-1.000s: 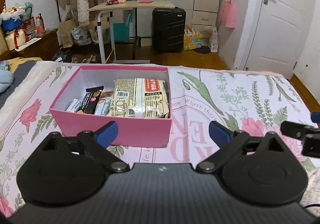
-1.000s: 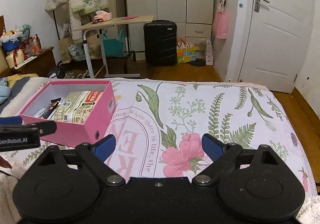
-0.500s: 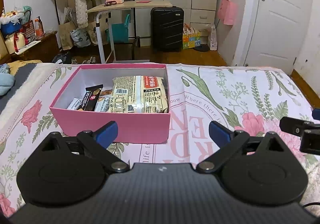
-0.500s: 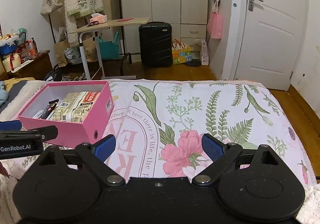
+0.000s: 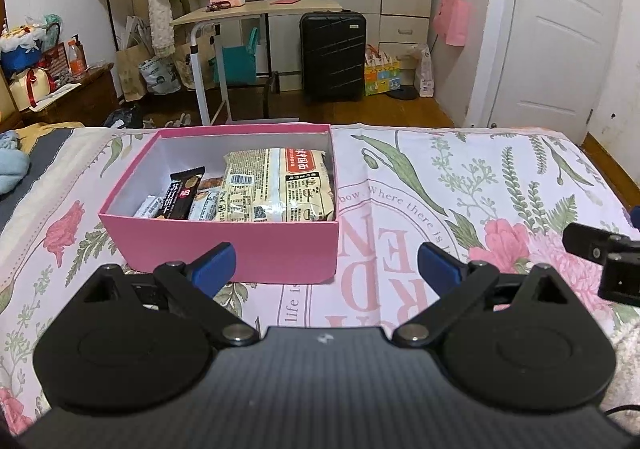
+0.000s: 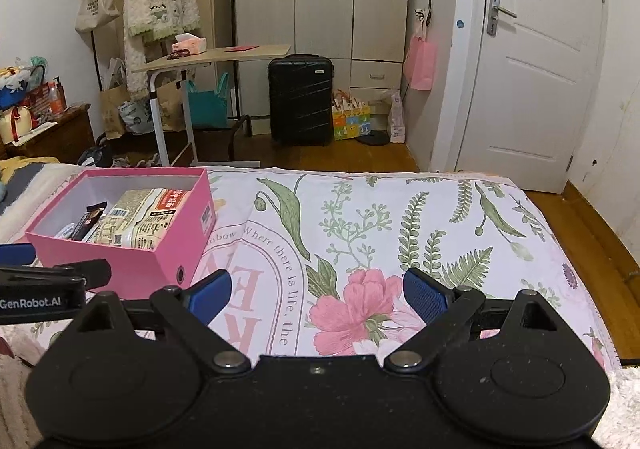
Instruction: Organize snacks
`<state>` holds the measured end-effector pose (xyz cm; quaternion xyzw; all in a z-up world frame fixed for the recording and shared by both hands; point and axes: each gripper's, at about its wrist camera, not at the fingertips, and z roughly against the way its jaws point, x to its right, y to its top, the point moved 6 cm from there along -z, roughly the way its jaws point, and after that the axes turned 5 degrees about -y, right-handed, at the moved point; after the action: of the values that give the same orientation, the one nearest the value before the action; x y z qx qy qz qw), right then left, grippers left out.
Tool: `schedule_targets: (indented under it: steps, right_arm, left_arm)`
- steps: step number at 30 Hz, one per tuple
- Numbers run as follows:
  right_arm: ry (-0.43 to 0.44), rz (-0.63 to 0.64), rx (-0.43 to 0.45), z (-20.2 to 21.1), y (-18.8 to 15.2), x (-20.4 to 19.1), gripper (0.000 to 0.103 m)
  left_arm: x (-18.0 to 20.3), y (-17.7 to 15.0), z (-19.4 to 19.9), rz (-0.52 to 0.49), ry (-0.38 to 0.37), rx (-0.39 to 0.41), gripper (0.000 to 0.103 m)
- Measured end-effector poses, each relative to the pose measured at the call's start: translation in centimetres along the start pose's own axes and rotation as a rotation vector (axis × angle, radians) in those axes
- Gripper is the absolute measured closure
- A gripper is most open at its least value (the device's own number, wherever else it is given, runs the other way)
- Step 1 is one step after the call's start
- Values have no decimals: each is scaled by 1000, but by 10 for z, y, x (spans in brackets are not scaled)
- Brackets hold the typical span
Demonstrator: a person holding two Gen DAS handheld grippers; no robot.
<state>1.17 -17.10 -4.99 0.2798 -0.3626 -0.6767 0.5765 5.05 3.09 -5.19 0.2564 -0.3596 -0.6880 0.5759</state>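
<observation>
A pink box (image 5: pixel 224 245) sits on the floral bedspread (image 5: pixel 460 185), just beyond my left gripper (image 5: pixel 325 265). It holds a large beige noodle packet (image 5: pixel 276 185), a black snack bar (image 5: pixel 180 195) and several small wrapped snacks. My left gripper is open and empty, a little short of the box's near wall. My right gripper (image 6: pixel 318 295) is open and empty over the pink flower print, to the right of the box (image 6: pixel 132 269). The packet (image 6: pixel 140 217) shows in the right wrist view too.
The bed's far edge drops to a wooden floor (image 6: pixel 320 157). Beyond stand a black suitcase (image 5: pixel 332 57), a rolling desk (image 5: pixel 248 9), a wardrobe and a white door (image 6: pixel 532 89). A fluffy white blanket (image 6: pixel 624 401) lies at the near right. Each gripper shows in the other's view.
Both grippers have drawn back and risen slightly, so the box and bed sit lower in view. Both stayed open and empty.
</observation>
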Motion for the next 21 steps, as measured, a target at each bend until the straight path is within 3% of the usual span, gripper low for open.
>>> schedule_targets:
  steps: [21]
  right_arm:
    - [-7,0,-20,-6,-2,1,8]
  left_arm:
    - [-2,-5,-4,7,31,-11,4]
